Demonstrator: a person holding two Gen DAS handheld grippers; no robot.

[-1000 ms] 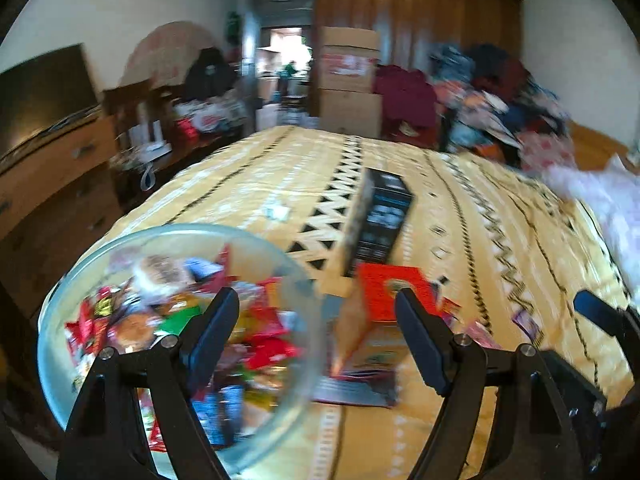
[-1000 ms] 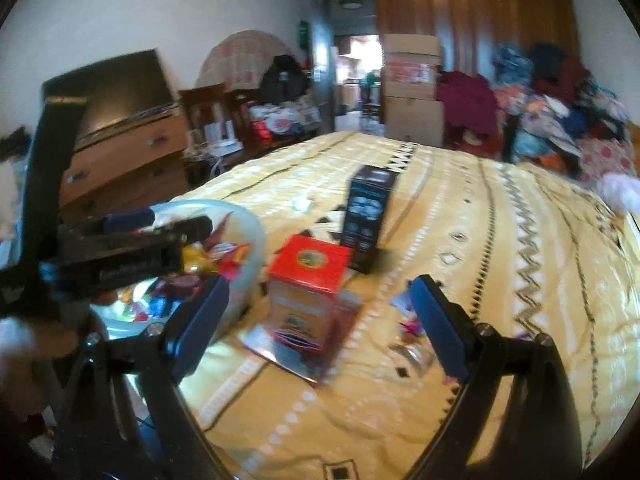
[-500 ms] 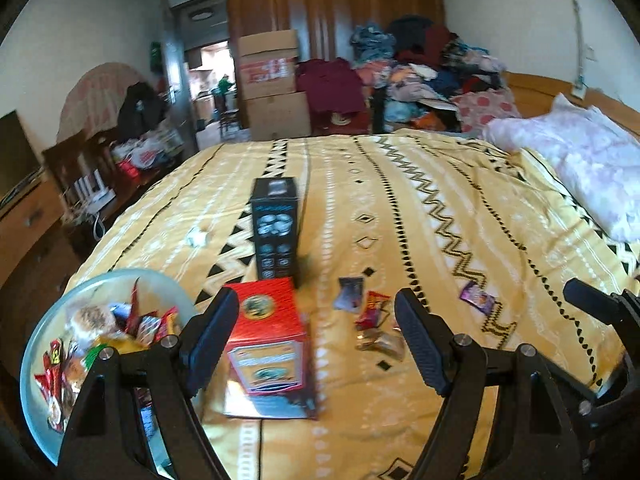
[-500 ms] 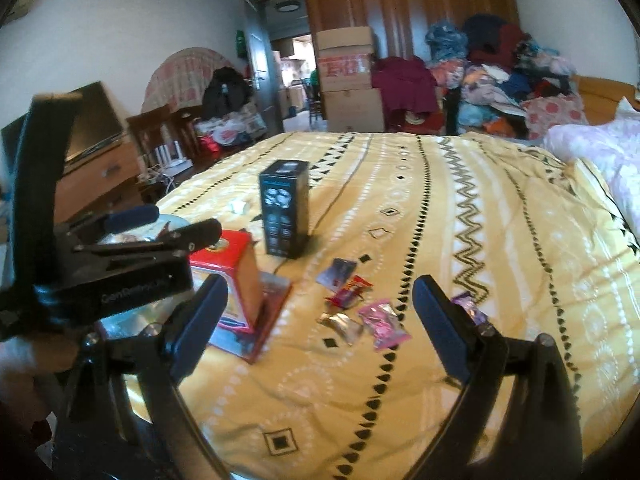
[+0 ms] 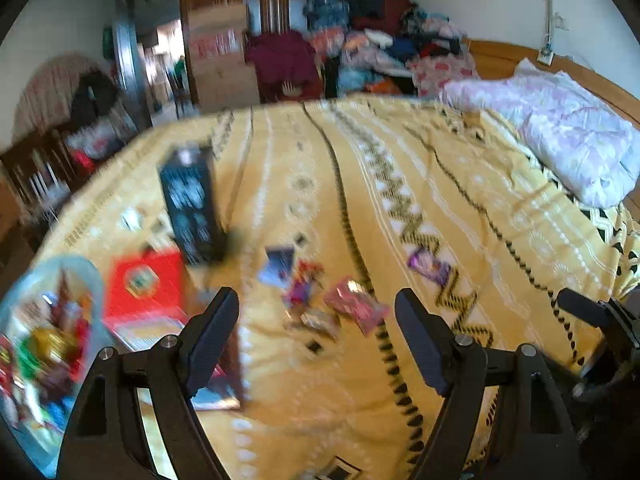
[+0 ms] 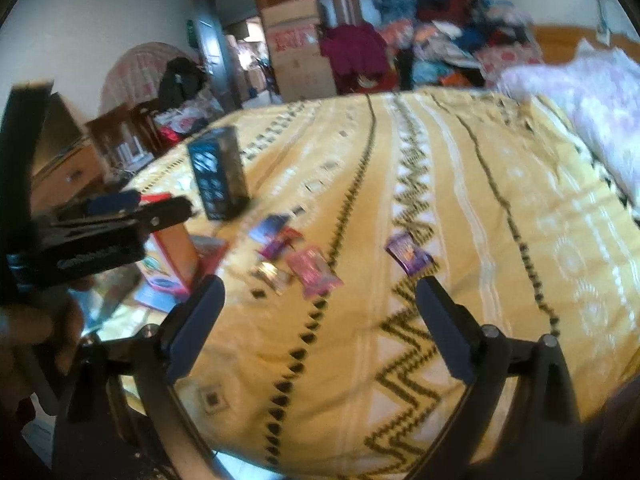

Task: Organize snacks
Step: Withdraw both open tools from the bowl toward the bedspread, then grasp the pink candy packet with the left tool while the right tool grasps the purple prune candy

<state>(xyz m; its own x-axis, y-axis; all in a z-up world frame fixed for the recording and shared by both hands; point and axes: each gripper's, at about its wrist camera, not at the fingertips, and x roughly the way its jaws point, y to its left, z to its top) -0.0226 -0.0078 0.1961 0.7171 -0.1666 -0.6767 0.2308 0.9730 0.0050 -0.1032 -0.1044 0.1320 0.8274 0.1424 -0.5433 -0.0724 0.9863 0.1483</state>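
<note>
At the far left of your left wrist view sits the glass bowl [image 5: 86, 280], already heaped with wrapped snacks, right at the edge of the bed [image 5: 460, 208]. Just right of it stands the red box [image 5: 146, 286] on a flat packet, and behind that the tall black box [image 5: 192, 204], upright; its print is too blurred to read. Next come the loose snacks: a small cluster led by the pink packet [image 5: 356, 308] lies ahead of your left claw [image 5: 316, 328] and between its fingers in the view, apart from them and not touched. That claw is released, jaws wide with nothing in them. The pink packet's long axis runs diagonally, from upper left to lower right. Further right, alone, lies the purple packet [image 6: 408, 254], ahead of your right claw [image 6: 318, 318] and nearer its right finger; that claw also stands spread and empty. So the cluster looks like the left hand's work and the purple one the right's. Nothing legible shows on any wrapper; only faint, unreadable lettering marks the left gripper's body in the right view.
</note>
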